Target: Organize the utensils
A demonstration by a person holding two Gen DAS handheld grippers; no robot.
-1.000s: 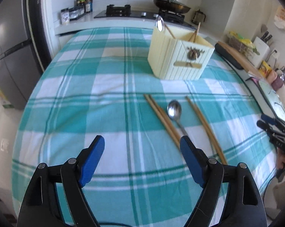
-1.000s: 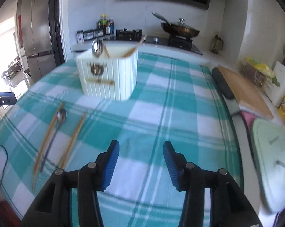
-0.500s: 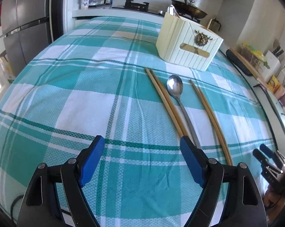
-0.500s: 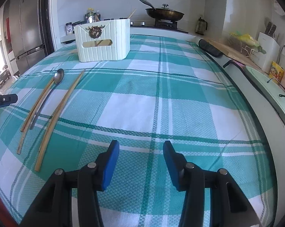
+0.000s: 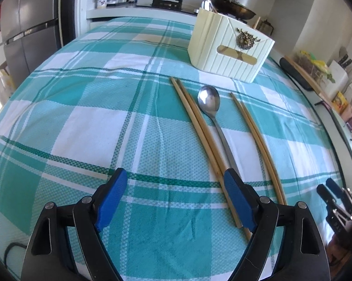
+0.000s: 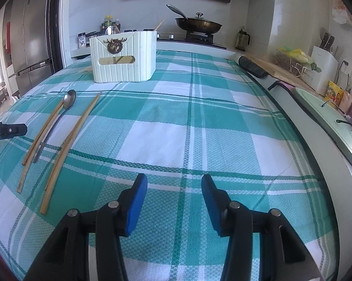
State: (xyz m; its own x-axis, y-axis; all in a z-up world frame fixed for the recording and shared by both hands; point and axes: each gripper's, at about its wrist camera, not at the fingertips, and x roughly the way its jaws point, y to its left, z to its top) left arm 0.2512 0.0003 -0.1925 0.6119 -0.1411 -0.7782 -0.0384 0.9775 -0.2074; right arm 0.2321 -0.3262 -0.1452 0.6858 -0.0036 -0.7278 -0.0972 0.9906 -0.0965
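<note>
Two pairs of long tan wooden chopsticks and one silver metal spoon (image 5: 208, 100) are seen lying on the teal-and-white checked tablecloth (image 5: 82, 117) in the left wrist view. The left pair of chopsticks (image 5: 199, 126) lies just beside the spoon on its left; the right pair of chopsticks (image 5: 255, 138) lies a little apart on its right. All three run lengthwise away from the camera, thin tips and spoon bowl pointed toward the cream ribbed plastic utensil box (image 5: 229, 46), which stands upright beyond them and carries a brass deer-head ornament. Another spoon bowl and a chopstick end are seen rising from the box. The left claw (image 5: 173, 201) is held wide apart with nothing between its blue pads; its right finger (image 5: 236, 201) overlaps the near ends of the left pair and the spoon handle, and contact cannot be told.

One box (image 6: 124, 56), one spoon (image 6: 68, 100) and both chopstick pairs (image 6: 70, 140) are shown at the left in the right wrist view, well apart from the right claw (image 6: 173, 203). That claw is held partly apart over bare cloth, empty. One lidded dark wok (image 6: 199, 24) is seen on the stove behind.
</note>
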